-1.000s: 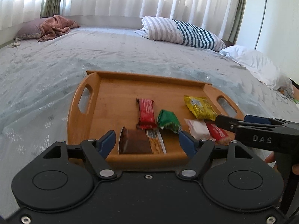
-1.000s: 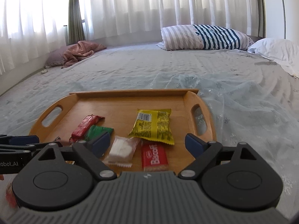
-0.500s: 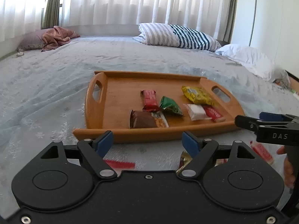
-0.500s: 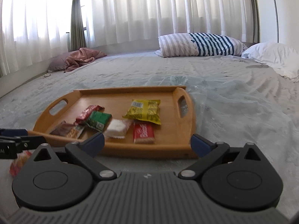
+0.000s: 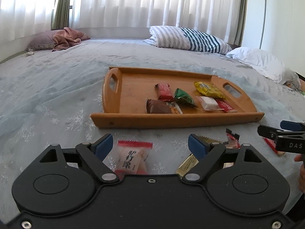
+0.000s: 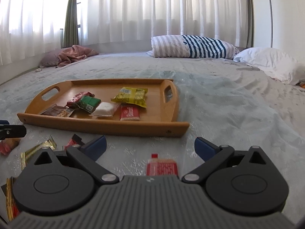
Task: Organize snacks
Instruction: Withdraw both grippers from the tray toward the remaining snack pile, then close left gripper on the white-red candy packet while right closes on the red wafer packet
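bamboo tray [image 5: 118, 89], six snacks aboard, now well ahead of your jaws after both grippers pulled back. left gripper [image 5: 150, 143] spread, empty, red-and-white packet [image 5: 133, 157] between its jaws; right gripper [image 6: 150, 147] likewise over red wafer [image 6: 162, 167]: loose stock next.

Warm wood, shiny wrappers, soft cloth

The oblong honey-brown wooden tray [image 5: 122, 95] at mid-frame looks smooth with a satin sheen; on it the yellow plastic snack packet [image 5: 208, 89] and green foil-like packet [image 5: 184, 97] are glossy and crinkled. The pale grey-blue bedspread [image 5: 47, 87] is matt, wrinkled cloth with a faint woven pattern. At lower frame, the gold foil wrapper [image 6: 38, 149] glints, and the blue-tipped black fingers [image 5: 103, 145] look like matt plastic with bright metal rivets.
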A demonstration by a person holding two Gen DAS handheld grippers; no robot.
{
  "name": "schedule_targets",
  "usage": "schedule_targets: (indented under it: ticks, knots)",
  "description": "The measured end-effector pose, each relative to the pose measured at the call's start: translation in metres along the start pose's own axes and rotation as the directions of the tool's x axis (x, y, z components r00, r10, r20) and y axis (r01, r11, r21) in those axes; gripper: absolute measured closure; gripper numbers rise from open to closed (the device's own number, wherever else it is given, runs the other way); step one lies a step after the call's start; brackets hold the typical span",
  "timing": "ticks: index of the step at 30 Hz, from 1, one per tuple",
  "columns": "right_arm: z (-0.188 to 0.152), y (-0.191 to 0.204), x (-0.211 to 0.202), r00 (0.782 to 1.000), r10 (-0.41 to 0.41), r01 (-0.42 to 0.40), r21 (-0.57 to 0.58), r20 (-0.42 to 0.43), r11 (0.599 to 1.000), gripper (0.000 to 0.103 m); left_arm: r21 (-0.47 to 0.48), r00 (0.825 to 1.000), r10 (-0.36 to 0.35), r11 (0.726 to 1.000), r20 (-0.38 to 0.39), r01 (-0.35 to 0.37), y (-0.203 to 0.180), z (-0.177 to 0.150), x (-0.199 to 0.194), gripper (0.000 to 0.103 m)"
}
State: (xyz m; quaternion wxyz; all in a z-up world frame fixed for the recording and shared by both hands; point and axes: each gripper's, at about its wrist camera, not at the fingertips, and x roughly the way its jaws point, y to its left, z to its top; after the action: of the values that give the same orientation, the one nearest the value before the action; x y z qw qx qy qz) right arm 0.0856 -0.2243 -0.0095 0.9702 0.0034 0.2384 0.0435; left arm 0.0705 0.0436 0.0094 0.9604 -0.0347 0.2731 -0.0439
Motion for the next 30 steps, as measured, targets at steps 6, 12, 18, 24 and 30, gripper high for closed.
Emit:
schedule_targets:
  ticks: [6, 12, 18, 24, 30]
  knots:
    - [-0.011, 0.0, -0.002, 1.0, -0.024, 0.024, 0.004, -0.013, 1.0, 0.0, 0.014, 1.0, 0.018, 1.0, 0.002, -0.018, 0.0, -0.01, -0.002, 0.017]
    - [-0.019, 0.002, -0.007, 0.999, -0.033, 0.033, -0.001, -0.015, 0.999, 0.0, 0.038, 0.999, 0.035, 0.999, 0.026, -0.036, 0.0, -0.021, -0.007, 0.017]
    - [-0.023, 0.004, -0.015, 1.0, 0.008, -0.009, 0.003, 0.016, 1.0, 0.004, 0.023, 0.999, 0.037, 0.999, 0.029, -0.038, 0.003, -0.028, -0.011, 0.018]
    - [-0.025, 0.007, -0.012, 1.0, 0.021, -0.02, 0.022, -0.015, 1.0, 0.019, -0.008, 1.0, 0.017, 1.0, 0.016, -0.017, 0.008, -0.032, -0.012, 0.039]
    - [-0.027, 0.007, -0.01, 1.0, 0.005, -0.004, 0.028, -0.019, 1.0, 0.028, -0.017, 1.0, 0.014, 1.0, 0.014, -0.014, 0.011, -0.034, -0.012, 0.046]
